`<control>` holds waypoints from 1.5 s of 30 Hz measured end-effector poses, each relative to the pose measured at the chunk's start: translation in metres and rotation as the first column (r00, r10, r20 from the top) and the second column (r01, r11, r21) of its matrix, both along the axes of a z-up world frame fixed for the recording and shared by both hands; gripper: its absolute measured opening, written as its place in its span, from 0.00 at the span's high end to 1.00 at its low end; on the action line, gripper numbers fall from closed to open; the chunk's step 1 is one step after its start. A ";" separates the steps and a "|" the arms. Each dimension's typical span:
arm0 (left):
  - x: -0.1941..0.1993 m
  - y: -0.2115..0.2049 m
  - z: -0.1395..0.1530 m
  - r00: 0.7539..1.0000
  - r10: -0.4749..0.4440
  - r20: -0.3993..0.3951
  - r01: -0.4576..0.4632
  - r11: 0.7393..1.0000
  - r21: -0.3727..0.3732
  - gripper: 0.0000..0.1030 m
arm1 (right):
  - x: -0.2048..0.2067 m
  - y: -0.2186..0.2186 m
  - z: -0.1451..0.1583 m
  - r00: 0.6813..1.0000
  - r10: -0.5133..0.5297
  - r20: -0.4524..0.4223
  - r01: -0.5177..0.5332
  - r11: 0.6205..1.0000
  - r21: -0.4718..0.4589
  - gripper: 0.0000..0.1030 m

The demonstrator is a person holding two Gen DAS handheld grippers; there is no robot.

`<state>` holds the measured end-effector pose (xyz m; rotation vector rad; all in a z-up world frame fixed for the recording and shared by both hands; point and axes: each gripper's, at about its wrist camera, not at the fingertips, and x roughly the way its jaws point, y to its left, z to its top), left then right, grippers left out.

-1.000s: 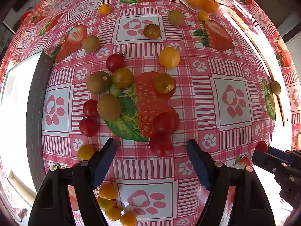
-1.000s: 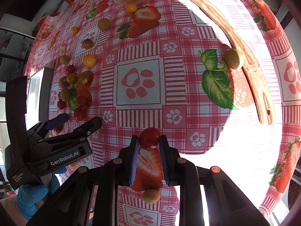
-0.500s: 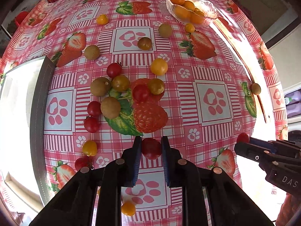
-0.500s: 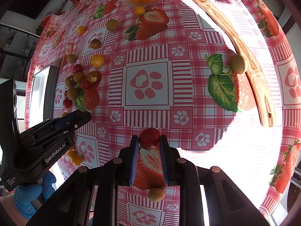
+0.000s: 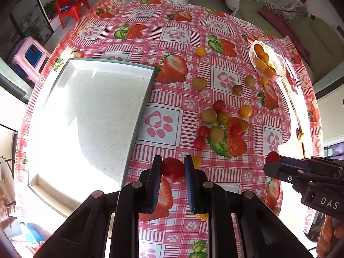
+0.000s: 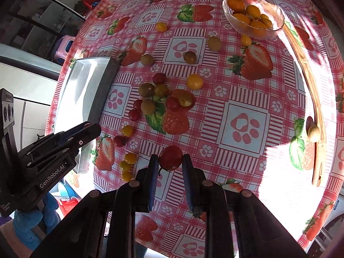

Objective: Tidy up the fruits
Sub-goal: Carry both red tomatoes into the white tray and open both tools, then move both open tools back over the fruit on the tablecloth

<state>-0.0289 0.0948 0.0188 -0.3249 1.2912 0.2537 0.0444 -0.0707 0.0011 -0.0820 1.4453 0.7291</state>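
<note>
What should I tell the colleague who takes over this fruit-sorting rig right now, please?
Left gripper: shut on a red cherry tomato, lifted above the tablecloth beside the white tray.
Right gripper: shut on another red tomato, also clear of the cloth.
Tray: nothing visible in it.
Glass bowl: holds orange fruits.
Loose on the tablecloth: a central cluster of red, yellow and brownish-green fruits, with strays around it and one pale fruit by the wooden stick.
Done: two tomatoes picked.
Left: place both, then sort the rest; the destination for reds is not evident, perhaps the tray.
</note>
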 end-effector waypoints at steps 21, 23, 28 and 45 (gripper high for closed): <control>-0.015 0.169 -0.074 0.994 0.036 -0.108 -0.028 0.997 0.075 0.78 | 0.005 0.249 -0.058 0.997 0.063 -0.039 -0.066 0.994 -0.085 0.74; -0.017 0.167 -0.075 0.994 0.030 -0.101 -0.020 0.996 0.091 0.66 | 0.005 0.254 -0.066 0.997 0.067 -0.039 -0.071 0.991 -0.112 0.74; -0.027 0.167 -0.070 0.998 0.032 -0.058 -0.025 0.994 0.111 0.17 | -0.004 0.264 -0.068 0.994 0.112 0.004 -0.111 0.985 -0.131 0.67; -0.054 0.114 -0.033 0.990 -0.130 -0.062 0.132 0.990 0.039 0.17 | -0.019 0.149 -0.007 0.997 -0.063 0.048 0.069 0.989 -0.133 0.18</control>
